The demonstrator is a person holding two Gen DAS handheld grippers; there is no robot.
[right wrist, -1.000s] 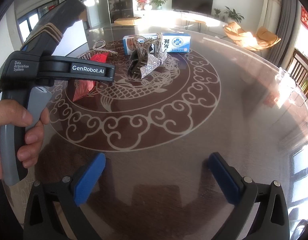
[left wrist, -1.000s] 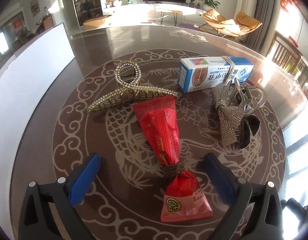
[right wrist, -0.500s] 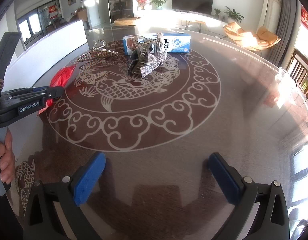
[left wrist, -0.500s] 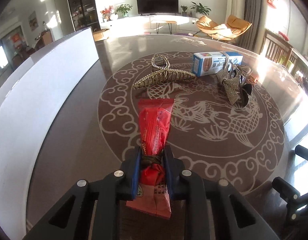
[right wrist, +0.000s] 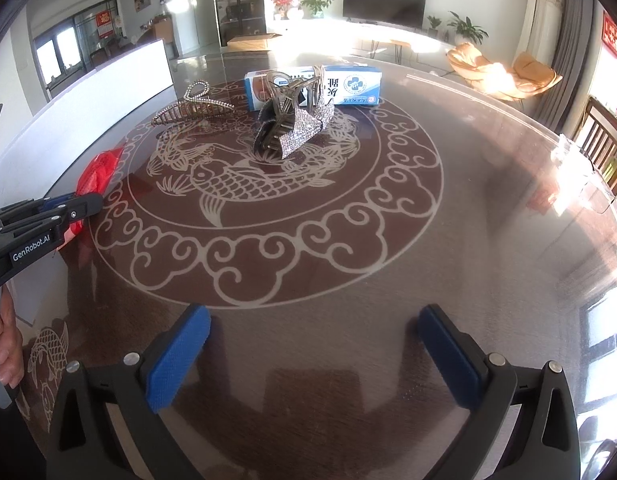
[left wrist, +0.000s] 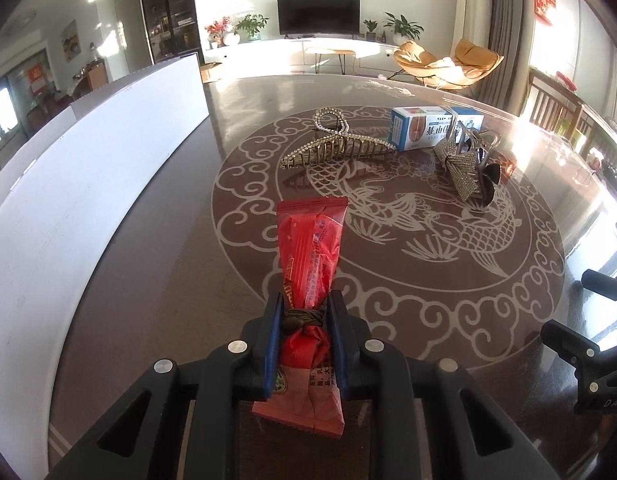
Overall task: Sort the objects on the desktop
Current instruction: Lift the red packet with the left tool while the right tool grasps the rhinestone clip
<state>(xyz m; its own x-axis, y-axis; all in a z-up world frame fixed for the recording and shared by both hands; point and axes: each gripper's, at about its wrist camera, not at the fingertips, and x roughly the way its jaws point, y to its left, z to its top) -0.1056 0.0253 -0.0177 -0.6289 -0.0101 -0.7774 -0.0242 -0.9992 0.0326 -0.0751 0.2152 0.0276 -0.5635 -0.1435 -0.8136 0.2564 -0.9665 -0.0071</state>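
Since the earlier frame, left gripper [left wrist: 304,320] has closed on the red snack packet [left wrist: 310,256], now beside the white box [left wrist: 88,200]; packet's lower end is hidden. Right gripper [right wrist: 312,356] is open, empty.

I see a red snack packet [left wrist: 310,252] with a brown band at its waist, a gold hair claw [left wrist: 337,148], a silver glittery bow clip [left wrist: 466,166], a blue-and-white box [left wrist: 432,130], a white board [left wrist: 80,200] and a brown table [right wrist: 488,240] with a cream fish-and-cloud pattern; blue pads [right wrist: 176,360] on my black grippers
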